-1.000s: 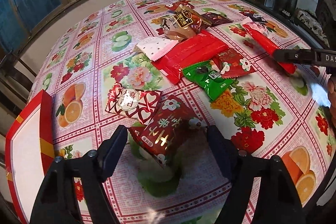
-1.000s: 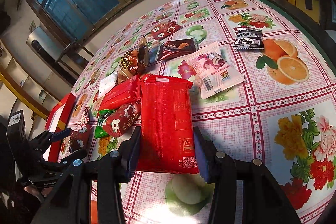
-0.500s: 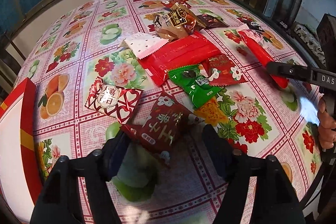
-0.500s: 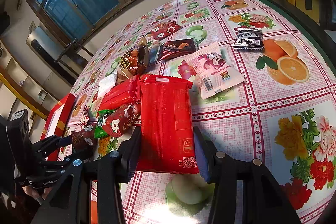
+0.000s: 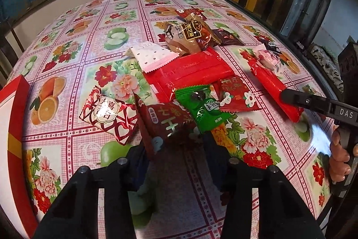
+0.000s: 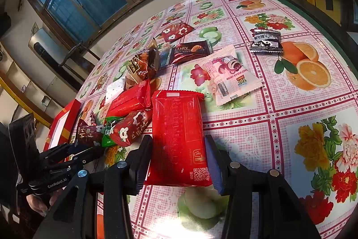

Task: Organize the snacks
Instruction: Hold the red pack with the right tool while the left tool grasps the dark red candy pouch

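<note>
My left gripper point(image 5: 175, 151) is shut on a dark red snack packet with gold characters point(image 5: 165, 120), lifted and tilted above the table; it also shows in the right wrist view point(image 6: 88, 133). My right gripper point(image 6: 176, 149) is shut on a long red snack pack point(image 6: 179, 136), which shows at the right in the left wrist view point(image 5: 273, 86). A red-and-white heart packet point(image 5: 107, 113), a green packet point(image 5: 203, 106), a big red pack point(image 5: 192, 73) and a brown bag point(image 5: 188, 35) lie in a pile ahead.
A red box with white inside point(image 5: 11, 140) stands at the table's left edge. A pink bear packet point(image 6: 230, 73), a black-and-white packet point(image 6: 266, 40) and a dark chocolate packet point(image 6: 190, 52) lie further right. The table edge point(image 6: 313, 12) runs along the right.
My left gripper has closed on the dark red packet and raised it, tilting it. The view has swung right. My right gripper has stayed still, holding the long red pack.
</note>
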